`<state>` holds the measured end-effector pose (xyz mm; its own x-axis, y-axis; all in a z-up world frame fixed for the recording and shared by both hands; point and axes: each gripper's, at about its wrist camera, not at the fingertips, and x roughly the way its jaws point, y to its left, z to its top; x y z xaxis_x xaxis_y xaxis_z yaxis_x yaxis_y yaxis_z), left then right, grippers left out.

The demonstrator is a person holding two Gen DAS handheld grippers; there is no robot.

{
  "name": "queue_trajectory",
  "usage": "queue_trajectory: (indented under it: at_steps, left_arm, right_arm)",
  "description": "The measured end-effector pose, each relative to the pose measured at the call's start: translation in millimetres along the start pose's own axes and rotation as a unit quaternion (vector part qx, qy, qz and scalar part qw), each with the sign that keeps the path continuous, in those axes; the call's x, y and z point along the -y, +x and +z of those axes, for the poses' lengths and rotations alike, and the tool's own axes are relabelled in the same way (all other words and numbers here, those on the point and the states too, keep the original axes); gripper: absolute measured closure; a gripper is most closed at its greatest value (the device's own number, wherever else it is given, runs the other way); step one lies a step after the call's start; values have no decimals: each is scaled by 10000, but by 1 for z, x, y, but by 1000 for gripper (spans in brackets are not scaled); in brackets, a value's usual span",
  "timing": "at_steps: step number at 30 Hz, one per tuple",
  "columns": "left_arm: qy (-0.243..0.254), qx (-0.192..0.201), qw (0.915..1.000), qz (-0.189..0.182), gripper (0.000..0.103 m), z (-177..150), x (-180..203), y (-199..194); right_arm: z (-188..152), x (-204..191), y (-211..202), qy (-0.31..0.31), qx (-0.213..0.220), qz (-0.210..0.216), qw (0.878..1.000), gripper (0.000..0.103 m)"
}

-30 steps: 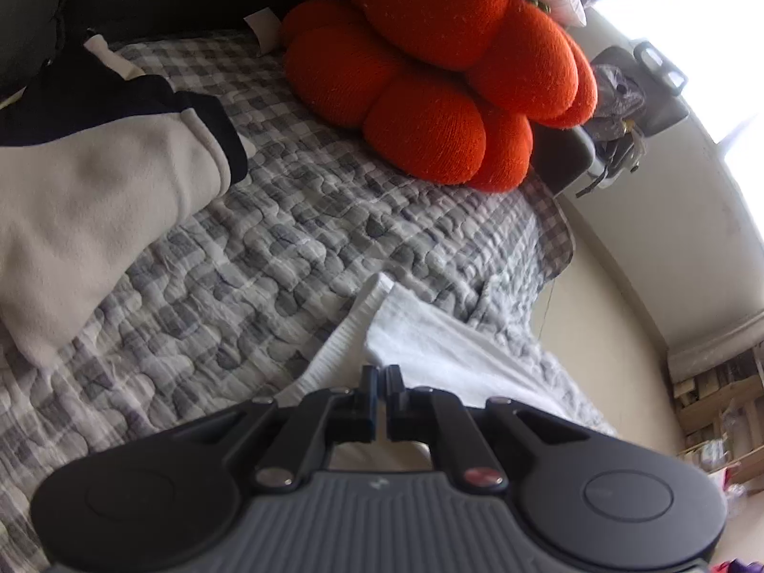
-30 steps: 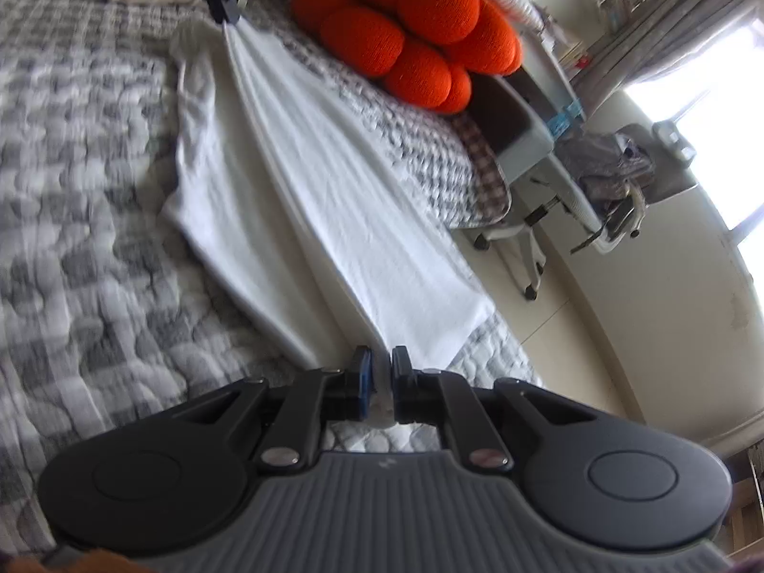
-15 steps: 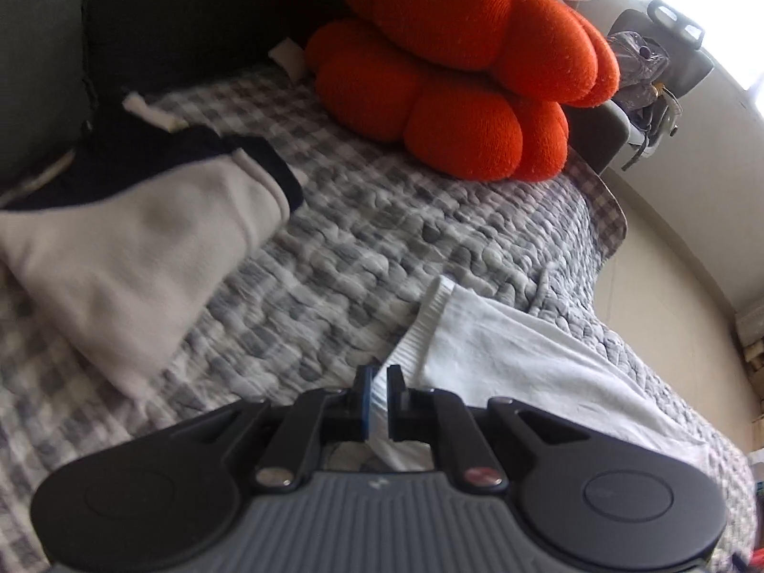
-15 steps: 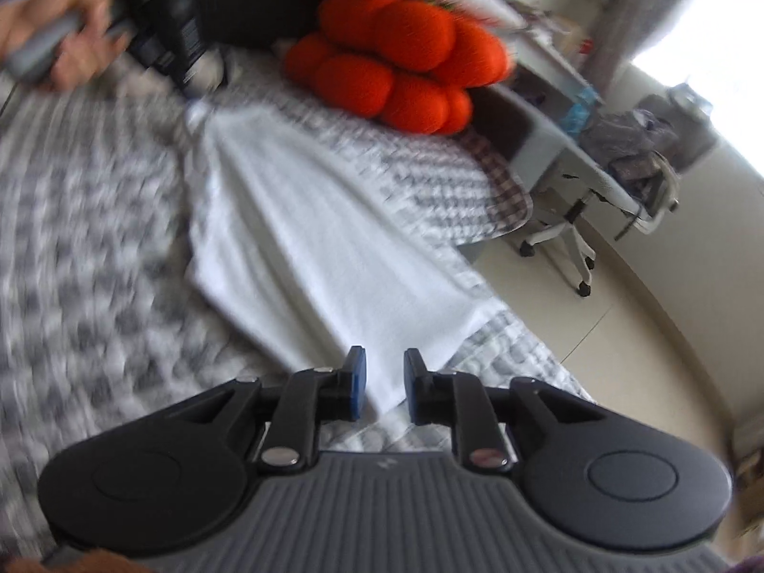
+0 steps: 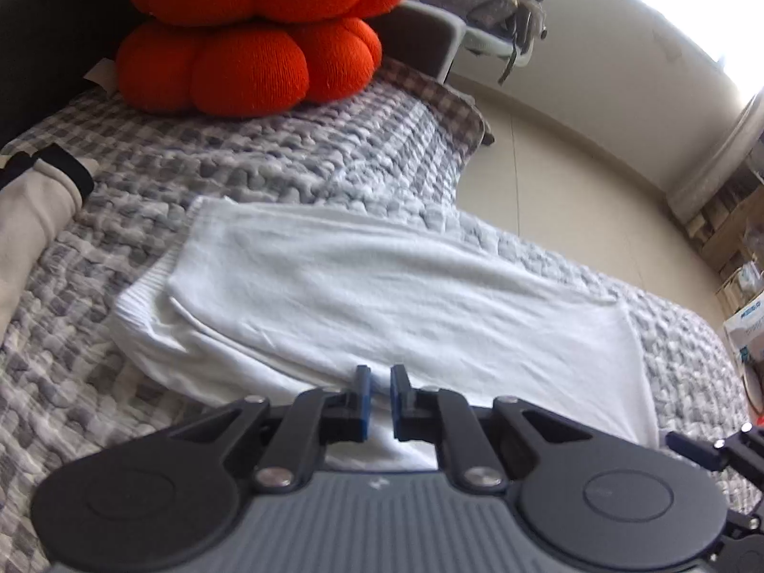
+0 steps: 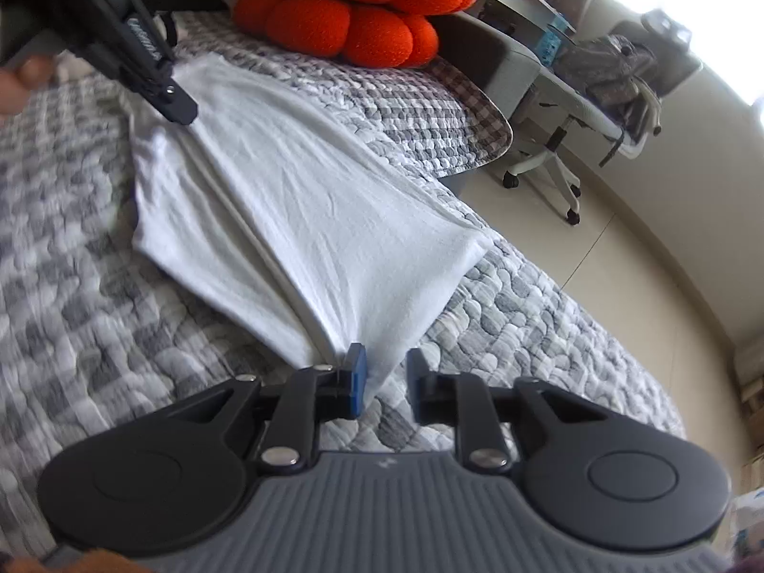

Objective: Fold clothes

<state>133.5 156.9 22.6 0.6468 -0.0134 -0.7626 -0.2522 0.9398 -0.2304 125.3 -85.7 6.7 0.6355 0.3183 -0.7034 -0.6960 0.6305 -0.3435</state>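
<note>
Right wrist view shows your right gripper with a narrow gap between its jaws; the lower corner of the white garment tapers into that gap, but the pads do not press on it. Your left gripper sits over the cloth's far end, and in its own view its jaws are easing apart, a slim gap with cloth under the tips and nothing pinched.

The garment lies folded lengthwise as a long strip on the checked quilt, running from near the orange cushion at the head of the bed down to the bed's side edge, where its wide end almost reaches the drop to the floor.

Risks from here, as I judge them:
- That near end sits close to the quilt's edge; a sideways drag could pull it over and undo the fold.
- The layers are loosely stacked. If you re-grip only the top layer, the next fold will skew.
- The quilt is puffy, so low pads may snag it along with the cloth.
- The beige garment lies near the far corner; keep your left hand clear of it
</note>
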Motion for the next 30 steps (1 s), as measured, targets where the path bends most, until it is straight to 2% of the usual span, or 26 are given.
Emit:
queue_trajectory:
  at_steps: [5,8,12,15,19,26,27,29,30]
  left_arm:
    - [-115,0,9999,-15,93,2,-4,-5]
    - [-92,186,9998,-35,92,2,1,-15]
    - [-95,200,9997,-132,83,0,8,-13]
    - [-80,-37,10000,38,82,-5,8,1]
    - [-214,-55,9998,-30,81,-3,3,1]
    - [-220,-76,9997,-27,79,-3,4,2]
    - [-214,-79,9997,-21,79,-3,4,3]
    - [-198,-85,9998,-8,79,-3,5,3]
    - [-174,-83,9998,1,79,-3,5,4]
  right_arm:
    - [-1,5,-3,106,14,-31,9999,79]
    - [3,5,-11,100,346,-270,9990,76]
    - [10,-1,-14,221,620,-152,9977,73]
    - [5,-6,2,159,188,-18,9997,73]
    - [4,-6,-1,80,171,43,9998,70]
    - [15,7,-17,690,913,-111,9934,68]
    - [17,11,-17,852,986,-135,9914,66]
    - [22,18,-13,1153,993,-207,9881,56]
    - [24,22,-11,1300,985,-243,9863,55]
